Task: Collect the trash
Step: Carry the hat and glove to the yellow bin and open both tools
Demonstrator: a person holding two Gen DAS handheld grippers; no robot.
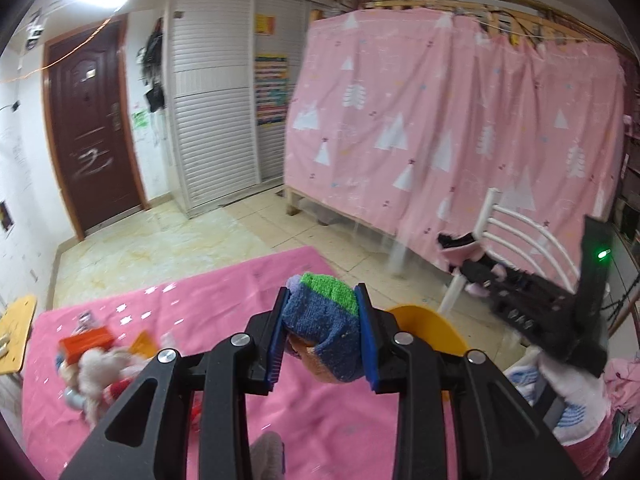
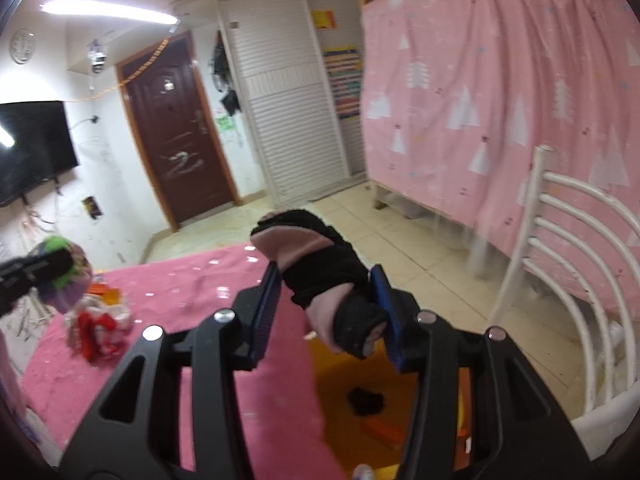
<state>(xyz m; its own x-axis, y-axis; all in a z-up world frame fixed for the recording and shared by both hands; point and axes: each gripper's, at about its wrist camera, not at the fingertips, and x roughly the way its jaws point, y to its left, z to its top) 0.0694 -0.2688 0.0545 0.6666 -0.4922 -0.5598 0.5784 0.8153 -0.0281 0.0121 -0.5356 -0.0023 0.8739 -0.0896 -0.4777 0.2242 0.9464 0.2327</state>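
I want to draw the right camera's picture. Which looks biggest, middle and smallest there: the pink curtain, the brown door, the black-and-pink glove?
1. Pink curtain, biggest.
2. Brown door.
3. Black-and-pink glove, smallest, though being right by the camera makes it look bigger than it really is.

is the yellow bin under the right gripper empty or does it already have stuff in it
Not empty. In the right wrist view the yellow bin already holds a dark clump and an orange piece.

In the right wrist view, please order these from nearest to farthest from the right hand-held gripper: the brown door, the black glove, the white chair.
1. black glove, between the right hand-held gripper fingers.
2. white chair, right side.
3. brown door, far wall, left.
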